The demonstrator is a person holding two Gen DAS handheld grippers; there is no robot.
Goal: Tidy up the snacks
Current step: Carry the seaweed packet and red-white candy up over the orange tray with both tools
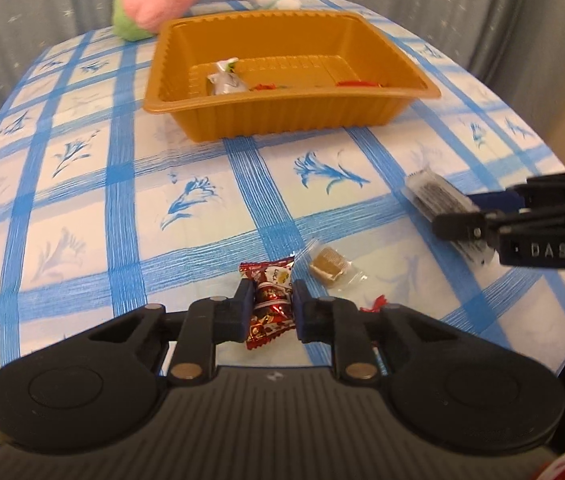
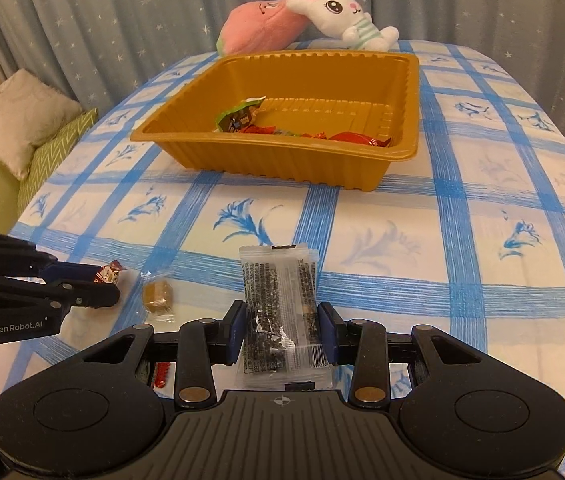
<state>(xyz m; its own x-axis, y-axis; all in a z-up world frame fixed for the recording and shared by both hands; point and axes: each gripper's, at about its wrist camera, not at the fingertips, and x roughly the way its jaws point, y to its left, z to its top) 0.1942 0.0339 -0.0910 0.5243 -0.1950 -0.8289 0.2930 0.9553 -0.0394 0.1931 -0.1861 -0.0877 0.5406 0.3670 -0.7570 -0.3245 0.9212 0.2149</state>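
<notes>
Left gripper (image 1: 271,312) pinched on red candy wrapper (image 1: 269,304), right gripper (image 2: 282,330) clamped on clear sesame-bar packet (image 2: 280,308), lower centre, presumably for gold tray (image 2: 282,168) upper centre.

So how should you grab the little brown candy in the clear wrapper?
Pinch the brown block in the middle of the clear-wrapped candy, not its thin, crinkly wrapper ends. It lies flat on the tablecloth, so come straight down from above, with the hand-held gripper's fingers across the block's narrow sides. Both grippers look busy now.
</notes>
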